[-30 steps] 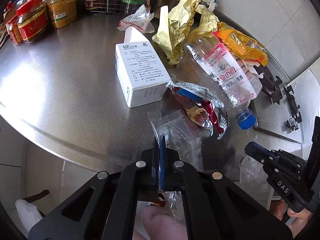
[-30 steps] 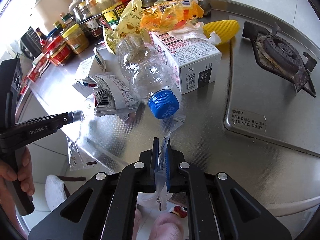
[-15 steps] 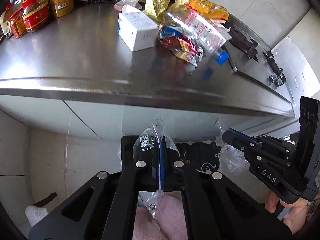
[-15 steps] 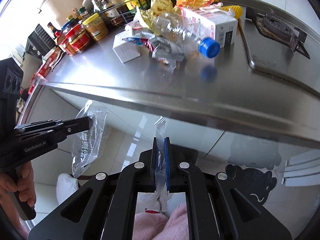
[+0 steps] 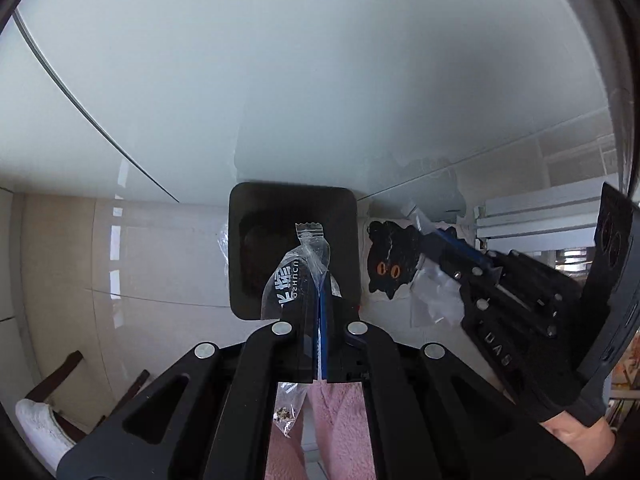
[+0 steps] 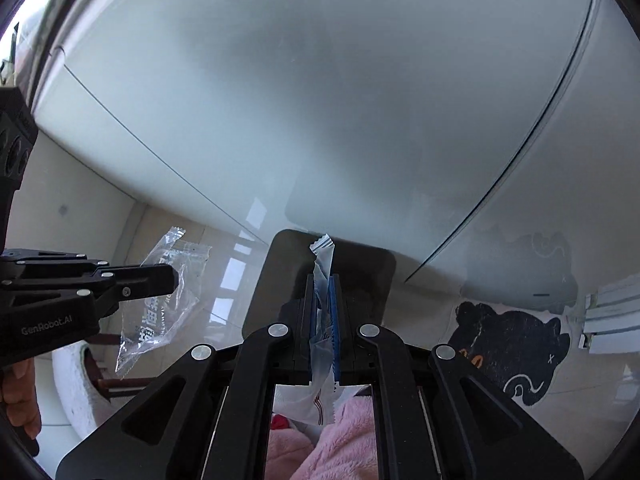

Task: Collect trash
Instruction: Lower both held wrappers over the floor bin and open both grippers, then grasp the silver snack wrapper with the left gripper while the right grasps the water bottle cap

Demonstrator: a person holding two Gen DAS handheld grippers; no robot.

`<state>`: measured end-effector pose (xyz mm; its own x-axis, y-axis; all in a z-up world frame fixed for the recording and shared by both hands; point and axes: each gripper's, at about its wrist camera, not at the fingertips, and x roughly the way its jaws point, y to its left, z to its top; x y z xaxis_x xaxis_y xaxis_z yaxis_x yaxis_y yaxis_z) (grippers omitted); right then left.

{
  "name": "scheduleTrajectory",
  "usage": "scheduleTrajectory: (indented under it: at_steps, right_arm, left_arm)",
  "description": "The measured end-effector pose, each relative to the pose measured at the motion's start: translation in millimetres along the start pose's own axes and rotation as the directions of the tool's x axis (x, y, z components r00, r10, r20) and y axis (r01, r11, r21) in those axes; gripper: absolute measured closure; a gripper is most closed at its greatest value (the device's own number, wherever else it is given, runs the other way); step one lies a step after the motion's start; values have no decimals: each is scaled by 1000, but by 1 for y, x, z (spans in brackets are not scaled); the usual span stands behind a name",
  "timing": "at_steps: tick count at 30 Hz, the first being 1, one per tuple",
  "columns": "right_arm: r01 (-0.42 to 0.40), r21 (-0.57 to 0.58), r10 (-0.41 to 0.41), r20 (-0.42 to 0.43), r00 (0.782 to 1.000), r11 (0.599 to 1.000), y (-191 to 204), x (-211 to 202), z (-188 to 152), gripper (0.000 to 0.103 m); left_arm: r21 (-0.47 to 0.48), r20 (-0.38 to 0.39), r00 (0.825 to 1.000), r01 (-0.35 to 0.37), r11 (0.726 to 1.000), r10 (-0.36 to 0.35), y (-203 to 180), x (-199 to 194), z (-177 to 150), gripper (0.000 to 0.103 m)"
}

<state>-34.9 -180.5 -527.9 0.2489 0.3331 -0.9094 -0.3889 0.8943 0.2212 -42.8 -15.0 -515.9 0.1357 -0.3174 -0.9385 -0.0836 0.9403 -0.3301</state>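
Observation:
My left gripper (image 5: 320, 300) is shut on a clear plastic wrapper (image 5: 300, 268) with white print, which sticks up past the fingertips. Directly beneath it on the floor stands a black square bin (image 5: 248, 248). My right gripper (image 6: 323, 280) is shut on a thin white and clear wrapper (image 6: 324, 256) and also hangs over the bin (image 6: 276, 280). In the left wrist view the right gripper (image 5: 432, 236) shows at the right with its wrapper (image 5: 434, 300). The right wrist view has the left gripper (image 6: 172, 276) at the left with its clear wrapper (image 6: 168, 304).
Pale glossy cabinet doors (image 5: 320, 80) fill the upper half of both views. A black cat-shaped mat (image 5: 388, 264) lies on the tiled floor right of the bin. A white slipper (image 5: 36, 432) and dark chair legs (image 5: 56, 380) are at lower left. Pink fleece legs (image 5: 340, 420) are below.
Both grippers have dropped from above the steel countertop to in front of the cabinet, over the black bin. The countertop and its trash have left view. Both wrappers stay gripped.

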Motion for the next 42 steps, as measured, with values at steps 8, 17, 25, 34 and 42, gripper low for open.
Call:
scheduleTrajectory:
  at_steps: [8,17,25,34,42]
  right_arm:
    - [-58,58,63,-89,994,997,-13,85,-32,91]
    - [-39,131,47,-60,997,991,-26,94,-35,28]
    - [-41,179,38,19,999,983,-27,-22,-23,3]
    - [-87,156,45,256,966,984,-16,-203,31,3]
    - [-14,61,-12,402,916,998,-11,-276,87,3]
  left_arm:
    - [-14,-34,999,28,1000,-28,17,78,19,102]
    - [10,-22,1000,9,1000,-9,16,89,24,64]
    - [30,137,990,-37,999,33,-1,-24,18,22]
    - [75,379,923,-103,992,67,-32,-186,18,13]
    - [47,464,886,-19,999,-5,-64,-262,46,13]
